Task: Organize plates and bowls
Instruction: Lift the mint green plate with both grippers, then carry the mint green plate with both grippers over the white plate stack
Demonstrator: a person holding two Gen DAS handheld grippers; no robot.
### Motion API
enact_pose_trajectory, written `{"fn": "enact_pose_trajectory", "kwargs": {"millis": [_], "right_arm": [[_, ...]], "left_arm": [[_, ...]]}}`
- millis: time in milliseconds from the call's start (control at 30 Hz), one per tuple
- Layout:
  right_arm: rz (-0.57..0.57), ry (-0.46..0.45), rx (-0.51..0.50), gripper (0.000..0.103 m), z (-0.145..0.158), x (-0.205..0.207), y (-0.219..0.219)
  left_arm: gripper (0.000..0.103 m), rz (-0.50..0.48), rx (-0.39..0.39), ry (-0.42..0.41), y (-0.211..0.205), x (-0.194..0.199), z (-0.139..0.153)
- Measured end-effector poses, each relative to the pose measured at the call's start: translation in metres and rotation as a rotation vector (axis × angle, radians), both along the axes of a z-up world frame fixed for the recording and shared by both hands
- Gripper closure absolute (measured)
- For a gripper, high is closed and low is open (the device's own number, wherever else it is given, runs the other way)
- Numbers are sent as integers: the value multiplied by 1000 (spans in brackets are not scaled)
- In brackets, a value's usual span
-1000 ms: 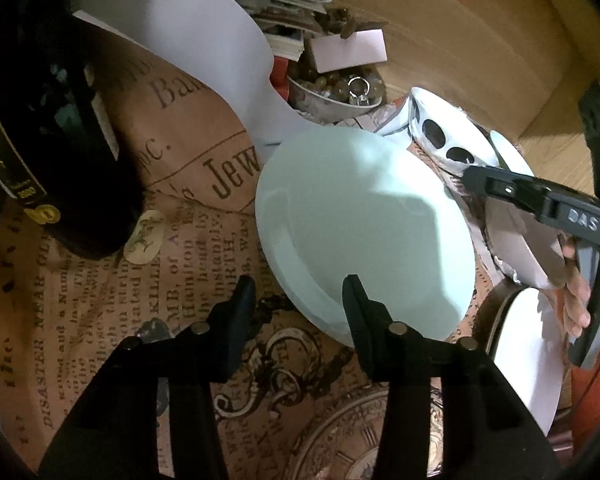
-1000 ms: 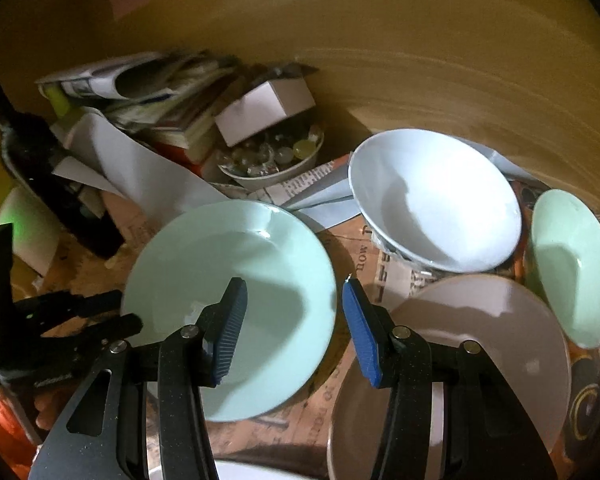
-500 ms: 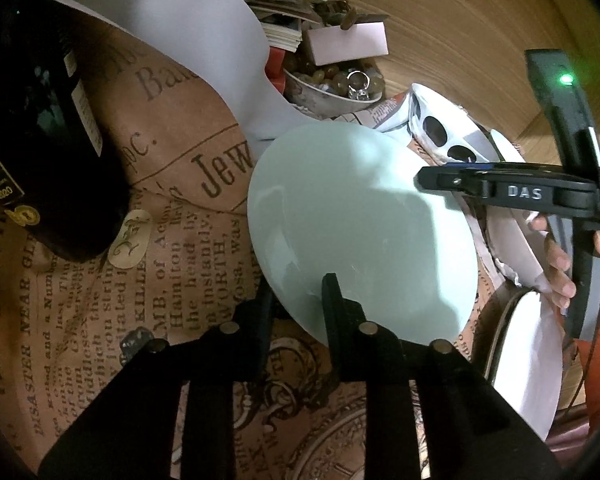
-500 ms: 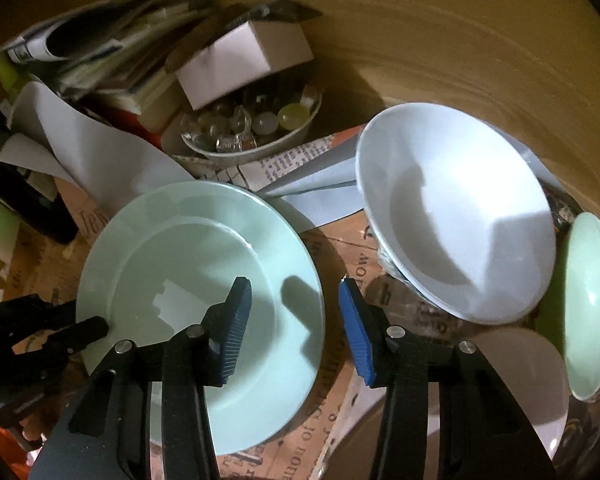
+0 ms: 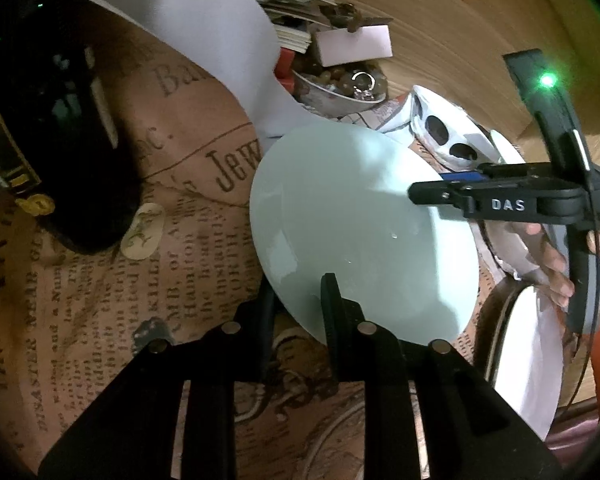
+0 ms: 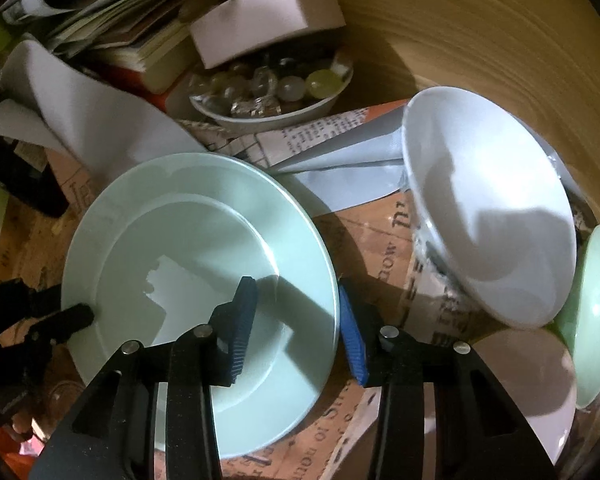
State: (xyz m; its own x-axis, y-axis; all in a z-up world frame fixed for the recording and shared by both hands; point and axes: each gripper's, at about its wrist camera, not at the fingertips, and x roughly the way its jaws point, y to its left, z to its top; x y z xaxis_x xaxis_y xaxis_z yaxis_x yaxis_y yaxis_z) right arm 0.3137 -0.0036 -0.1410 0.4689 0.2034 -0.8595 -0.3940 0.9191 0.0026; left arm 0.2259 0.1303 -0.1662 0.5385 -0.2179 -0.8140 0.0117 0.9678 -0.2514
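A pale green plate [image 5: 360,232] lies on the newspaper-print cloth, its near edge tilted up a little. My left gripper [image 5: 298,306] is shut on that plate's rim, one finger under it and one on top. In the right wrist view the same plate [image 6: 188,264] fills the middle, and the left gripper [image 6: 66,316] grips its left rim. My right gripper [image 6: 296,326], with blue pads, straddles the plate's right rim. Its jaws are closing but the pads stand apart from the rim.
A white bowl [image 6: 492,232] leans at the right, with a small green dish [image 6: 596,320] and a white plate [image 6: 540,384] beside it. Behind stand a bowl of marbles [image 6: 272,92], a white box [image 6: 268,20], stacked books and a dark bottle [image 5: 60,128].
My left gripper has shut on the green plate's rim and tipped that edge up. My right gripper has come down over the plate's right rim with its jaws narrowing.
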Motion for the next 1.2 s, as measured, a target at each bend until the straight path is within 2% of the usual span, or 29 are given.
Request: {"fn": "enact_pose_trajectory", "kwargs": {"millis": [133, 333, 633, 867, 1200], "right_arm": [[4, -16, 20, 68, 2, -15, 2], [12, -75, 80, 74, 11, -27, -2], [33, -134, 101, 75, 14, -53, 2], [32, -173, 133, 75, 27, -77, -5], [27, -230, 183, 79, 48, -105, -27]], "left_arm": [[81, 13, 20, 1, 3, -5, 2], [81, 43, 19, 3, 11, -12, 5], [81, 70, 26, -15, 15, -33, 12], [81, 83, 43, -85, 11, -55, 35], [81, 97, 28, -170, 3, -74, 66]]}}
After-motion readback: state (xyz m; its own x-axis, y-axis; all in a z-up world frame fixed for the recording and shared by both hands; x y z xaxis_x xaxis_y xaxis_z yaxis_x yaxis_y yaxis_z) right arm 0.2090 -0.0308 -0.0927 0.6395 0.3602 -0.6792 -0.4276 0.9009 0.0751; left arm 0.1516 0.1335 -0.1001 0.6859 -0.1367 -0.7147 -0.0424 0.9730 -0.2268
